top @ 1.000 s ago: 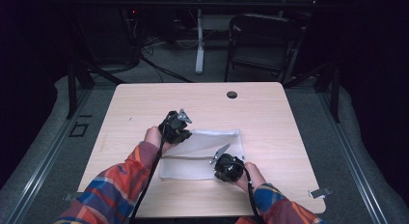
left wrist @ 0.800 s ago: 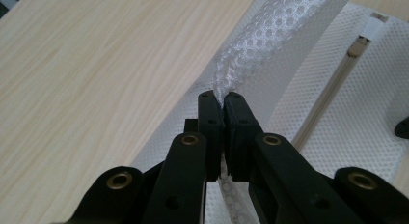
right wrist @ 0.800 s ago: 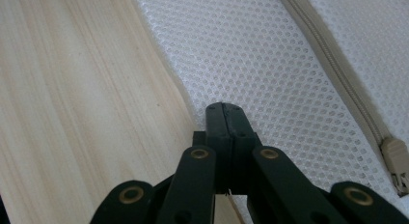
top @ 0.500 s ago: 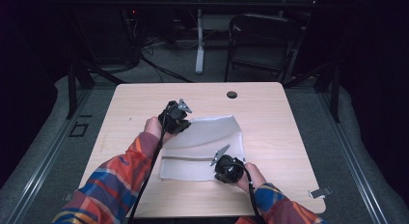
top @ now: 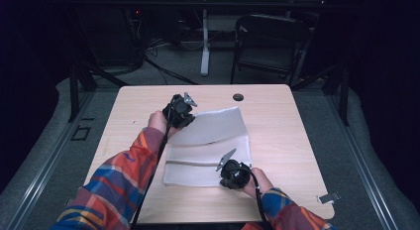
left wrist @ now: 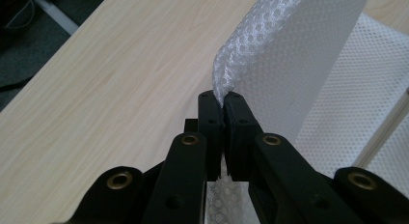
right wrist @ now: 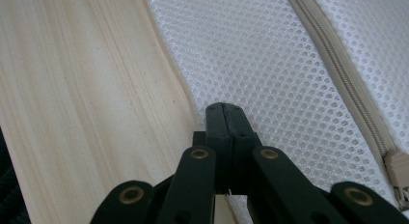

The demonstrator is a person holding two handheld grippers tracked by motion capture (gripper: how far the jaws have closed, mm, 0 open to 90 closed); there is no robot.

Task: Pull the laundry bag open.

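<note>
A white mesh bag (top: 213, 136) with a beige zipper (top: 198, 163) lies on the light wooden table (top: 277, 121). My left gripper (top: 192, 117) is shut on the bag's far left corner and holds it raised off the table. In the left gripper view the mesh bag (left wrist: 289, 55) rises from between the left gripper's (left wrist: 221, 96) closed jaws. My right gripper (top: 222, 180) is at the bag's near right corner, low on the table. In the right gripper view the right gripper (right wrist: 225, 107) is shut at the edge of the mesh bag (right wrist: 270, 64), left of the zipper (right wrist: 337, 74) and its pull (right wrist: 398, 171).
A black round grommet (top: 238, 96) sits in the table near its far edge. A small metal clip (top: 329, 197) lies at the near right corner. Beyond the table stand a dark chair (top: 267, 36) and a white post (top: 204, 41).
My left gripper has moved away from the person and upward with the bag's corner, drawing the far half of the bag out and up. The right gripper has stayed put.
</note>
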